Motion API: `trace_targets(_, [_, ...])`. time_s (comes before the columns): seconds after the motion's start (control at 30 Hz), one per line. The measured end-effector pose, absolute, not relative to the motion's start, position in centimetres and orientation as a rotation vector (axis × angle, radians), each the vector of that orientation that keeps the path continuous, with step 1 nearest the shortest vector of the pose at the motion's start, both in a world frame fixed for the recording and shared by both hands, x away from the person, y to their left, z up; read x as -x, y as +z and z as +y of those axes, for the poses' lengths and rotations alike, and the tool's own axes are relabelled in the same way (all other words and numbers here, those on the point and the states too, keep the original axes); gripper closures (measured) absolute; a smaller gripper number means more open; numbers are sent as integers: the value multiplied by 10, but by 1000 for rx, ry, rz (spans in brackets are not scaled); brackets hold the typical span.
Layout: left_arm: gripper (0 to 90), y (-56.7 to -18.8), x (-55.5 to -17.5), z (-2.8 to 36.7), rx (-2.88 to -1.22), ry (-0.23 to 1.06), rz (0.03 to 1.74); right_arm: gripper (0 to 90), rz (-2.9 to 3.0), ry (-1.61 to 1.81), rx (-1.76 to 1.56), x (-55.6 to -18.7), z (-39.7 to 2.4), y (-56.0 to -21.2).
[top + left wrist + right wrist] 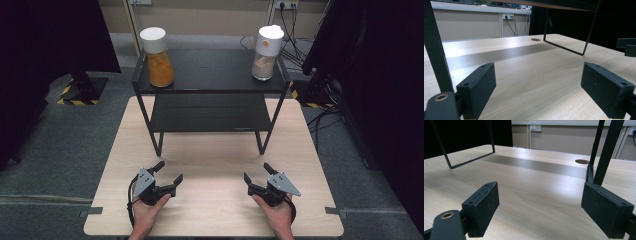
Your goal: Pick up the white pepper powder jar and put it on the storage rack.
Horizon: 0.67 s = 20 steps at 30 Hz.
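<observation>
Two hand-held tongs are resting low over the wooden table (pixel 215 165): left gripper (pixel 169 171) and right gripper (pixel 256 171), both jaws spread, pinching nothing, sitting just before the black shelf rack (pixel 210 90).

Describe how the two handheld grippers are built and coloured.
Both the left gripper and right gripper are matte black, each topped by a grey three-cornered plate. Their fingers end in flat rectangular pads with small screw holes. A black cable loops from each.
</observation>
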<state>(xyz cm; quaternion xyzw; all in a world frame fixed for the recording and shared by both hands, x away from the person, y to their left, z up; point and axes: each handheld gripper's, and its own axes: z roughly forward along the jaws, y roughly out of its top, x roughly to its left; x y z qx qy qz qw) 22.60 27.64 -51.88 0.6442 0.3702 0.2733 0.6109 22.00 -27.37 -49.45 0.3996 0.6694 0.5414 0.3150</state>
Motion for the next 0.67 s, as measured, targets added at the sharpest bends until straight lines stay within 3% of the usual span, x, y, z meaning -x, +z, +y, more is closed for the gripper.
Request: trace_targets(0.67, [121,-519,-227,277,-1486,623,857,141,1729,1447,-1054,-216,-275,-499])
